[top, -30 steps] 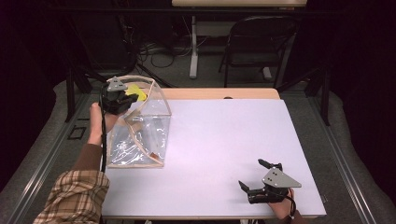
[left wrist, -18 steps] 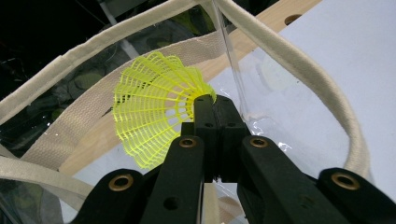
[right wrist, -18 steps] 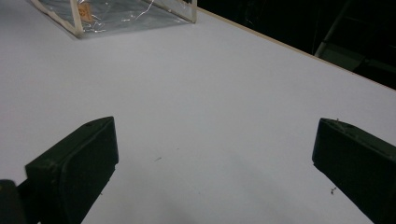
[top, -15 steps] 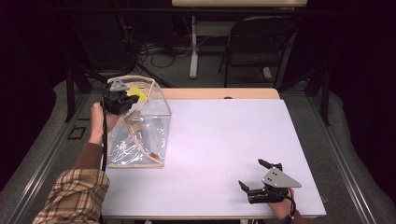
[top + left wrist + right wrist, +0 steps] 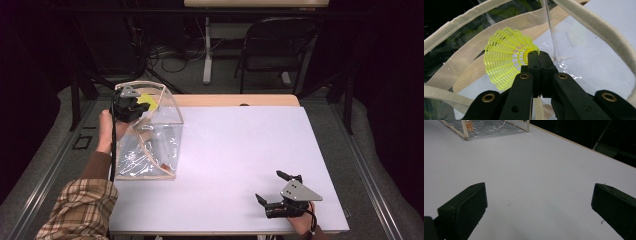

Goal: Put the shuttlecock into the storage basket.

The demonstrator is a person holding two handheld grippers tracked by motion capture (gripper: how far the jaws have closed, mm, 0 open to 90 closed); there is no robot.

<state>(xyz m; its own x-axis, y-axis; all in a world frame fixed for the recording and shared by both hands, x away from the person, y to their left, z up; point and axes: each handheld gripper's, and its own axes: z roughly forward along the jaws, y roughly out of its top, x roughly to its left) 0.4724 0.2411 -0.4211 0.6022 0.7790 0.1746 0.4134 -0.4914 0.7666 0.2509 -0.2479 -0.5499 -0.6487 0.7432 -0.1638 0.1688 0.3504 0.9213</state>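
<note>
My left gripper (image 5: 135, 107) is shut on the head of a yellow mesh shuttlecock (image 5: 146, 99), held at the open top of a clear plastic bag (image 5: 150, 147) with cream fabric edging that stands at the table's left side. In the left gripper view the black jaws (image 5: 539, 57) are pressed together on the shuttlecock's (image 5: 504, 60) base, its skirt fanning away to the left inside the bag's cream straps (image 5: 586, 22). My right gripper (image 5: 268, 186) rests on the table near the front right edge, open, with nothing between its fingers (image 5: 539, 205).
The white table (image 5: 250, 145) has a wooden strip along its far edge. A small brown item (image 5: 162, 165) lies in the bag's bottom. A folding chair (image 5: 280, 45) and floor cables sit behind the table.
</note>
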